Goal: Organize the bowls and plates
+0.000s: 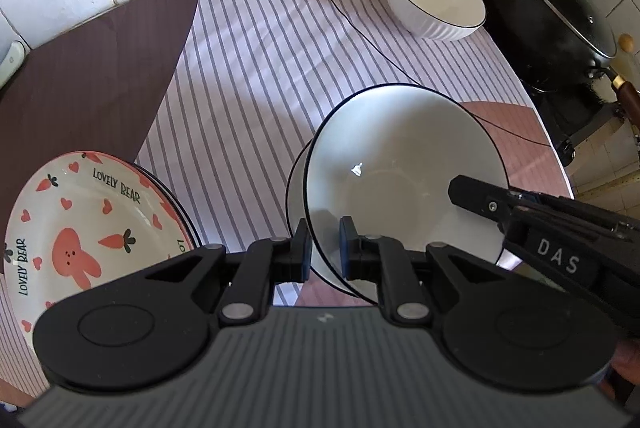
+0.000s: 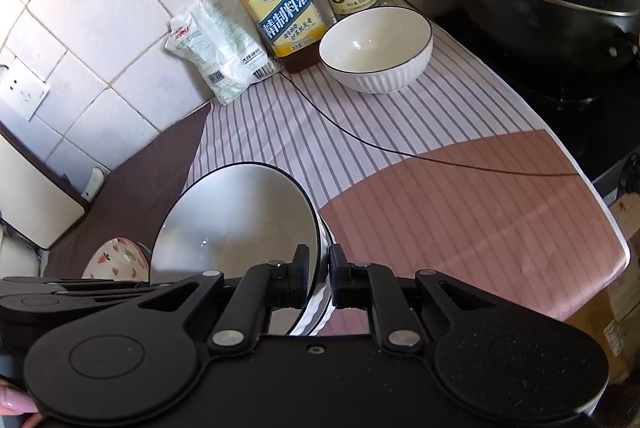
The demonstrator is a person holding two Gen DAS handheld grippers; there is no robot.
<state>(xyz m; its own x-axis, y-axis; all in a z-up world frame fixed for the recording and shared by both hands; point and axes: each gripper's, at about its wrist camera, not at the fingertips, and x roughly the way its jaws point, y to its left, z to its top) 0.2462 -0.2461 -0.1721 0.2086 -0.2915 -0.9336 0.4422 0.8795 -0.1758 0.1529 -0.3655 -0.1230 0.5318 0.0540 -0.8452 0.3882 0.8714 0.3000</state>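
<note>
While both grippers pinch opposite rims of the bowl (image 1: 400, 164) | left gripper (image 1: 325, 248) clamped at 6 o'clock, right gripper (image 2: 319, 276) likewise | bowl hangs over another bowl (image 1: 298, 188) | risk: uneven lowering tilts it, rims chip.

Glossy white glazed ceramic bowl (image 1: 400, 164), matt black plastic gripper fingers (image 1: 298, 252), striped cloth table cover (image 1: 256, 68), glass-lidded dark wok (image 1: 560, 8).

"LOVELY BEAR" on plate (image 1: 80, 228); "DAS" on tongs (image 1: 464, 190)
</note>
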